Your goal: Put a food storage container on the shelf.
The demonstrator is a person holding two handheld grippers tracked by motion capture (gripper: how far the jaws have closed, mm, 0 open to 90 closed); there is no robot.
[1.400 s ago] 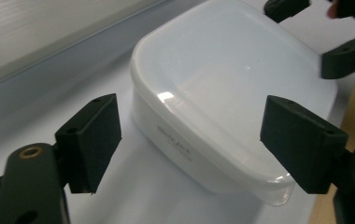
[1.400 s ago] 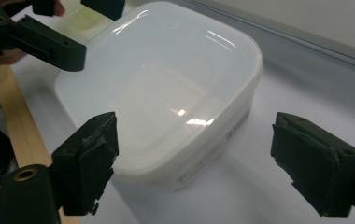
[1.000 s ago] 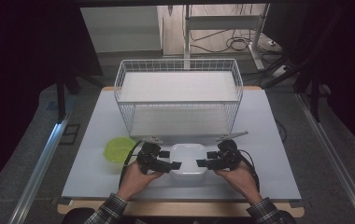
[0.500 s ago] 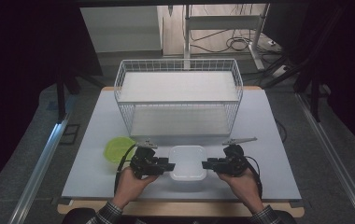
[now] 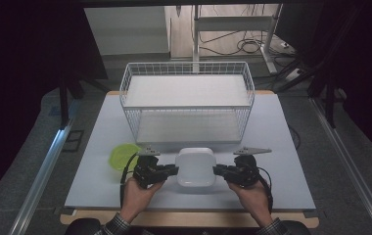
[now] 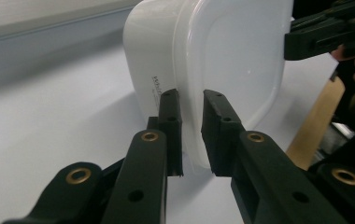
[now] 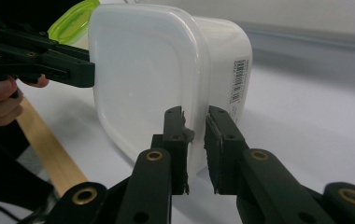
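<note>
A white lidded plastic container point(image 5: 195, 166) sits near the table's front edge, between my two grippers. My left gripper point(image 5: 174, 170) meets its left side. In the left gripper view the left gripper point(image 6: 192, 100) has the container's point(image 6: 231, 56) rim pinched between its pads. My right gripper point(image 5: 217, 170) meets the right side and also grips the container point(image 7: 138, 70) by its rim, seen close in the right gripper view point(image 7: 195, 114). Both pairs of jaws have just been closing onto that rim.
A white wire basket point(image 5: 186, 64) stands behind the container at mid-table. A green round lid point(image 5: 124, 155) lies left of my left gripper. The grey table top point(image 5: 282, 147) has free room at the right. A wooden strip point(image 7: 45, 149) edges the table's front.
Both grippers have shifted slightly toward the near edge. Their jaws have narrowed from wide apart to pinching the container's rim.
</note>
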